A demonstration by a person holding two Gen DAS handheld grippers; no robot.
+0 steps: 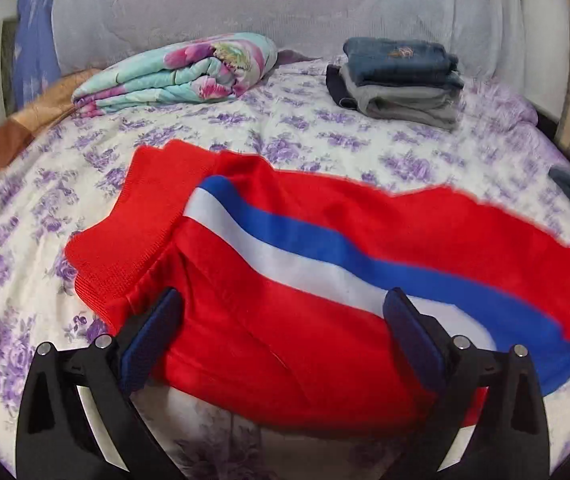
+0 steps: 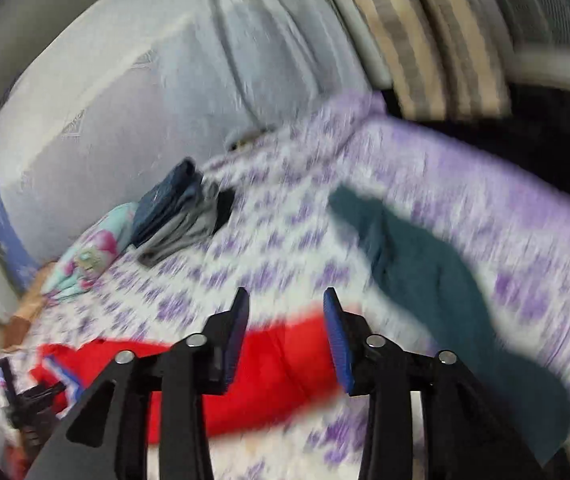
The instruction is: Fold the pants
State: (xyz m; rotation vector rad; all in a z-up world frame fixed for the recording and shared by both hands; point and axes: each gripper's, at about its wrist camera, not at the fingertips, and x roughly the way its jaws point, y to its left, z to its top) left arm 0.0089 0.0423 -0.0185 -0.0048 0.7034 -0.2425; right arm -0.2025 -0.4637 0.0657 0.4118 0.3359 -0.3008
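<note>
Left gripper (image 1: 283, 308): bottom of the left wrist view, angled down toward the bed, jaws spread wide. The red pants (image 1: 285, 264) lie between and under the blue pads (image 1: 153, 340), which do not press on the cloth; released.

Right gripper (image 2: 287, 320): bottom centre of the right wrist view, rolled so that the scene tilts, jaws partly apart with nothing between them; released. The picture is blurred.

Red pants: spread across the middle of the left view, ribbed waistband to the left, blue and white side stripe running toward the lower right. In the right view they lie below and behind the fingers.

Floral bedsheet (image 1: 325, 136): white with purple flowers, under everything.

Folded clothes stack (image 1: 401, 76): upper right, dark blue on grey.

Folded floral quilt (image 1: 181, 72): upper left.

Dark teal garment (image 2: 437, 276): loose on the sheet, right of the right view.
</note>
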